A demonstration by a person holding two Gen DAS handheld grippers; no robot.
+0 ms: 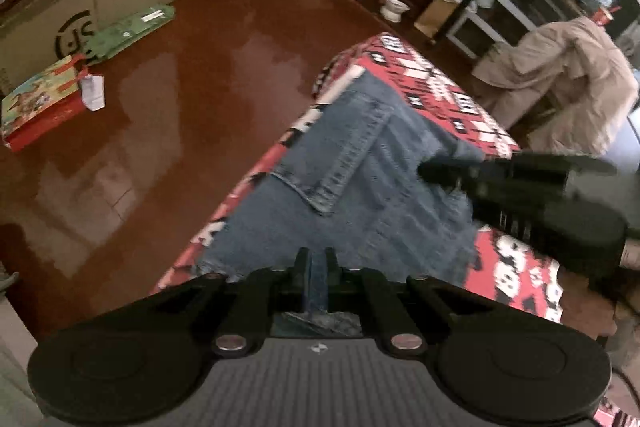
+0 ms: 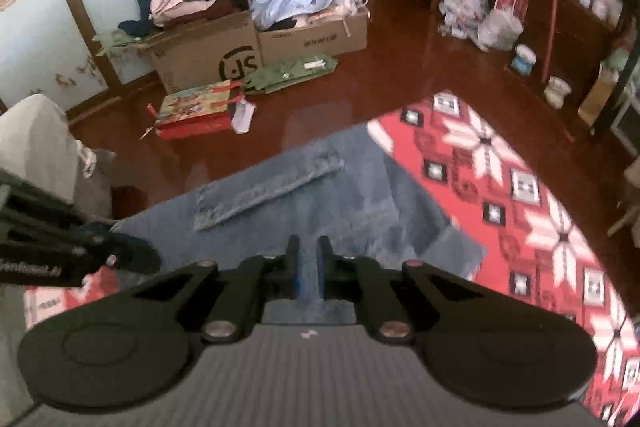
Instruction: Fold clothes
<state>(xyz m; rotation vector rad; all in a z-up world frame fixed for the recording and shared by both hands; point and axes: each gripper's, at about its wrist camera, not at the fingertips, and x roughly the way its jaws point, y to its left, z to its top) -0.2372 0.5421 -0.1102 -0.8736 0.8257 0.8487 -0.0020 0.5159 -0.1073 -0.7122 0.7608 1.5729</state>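
A pair of faded blue denim jeans point(image 1: 360, 163) lies across the red-and-white patterned cloth on the desk point(image 2: 520, 187), filling mid-frame in both views. The left gripper point(image 1: 318, 263) has its fingers pinching a fold of denim; the right gripper point(image 2: 308, 259) pinches the denim likewise.
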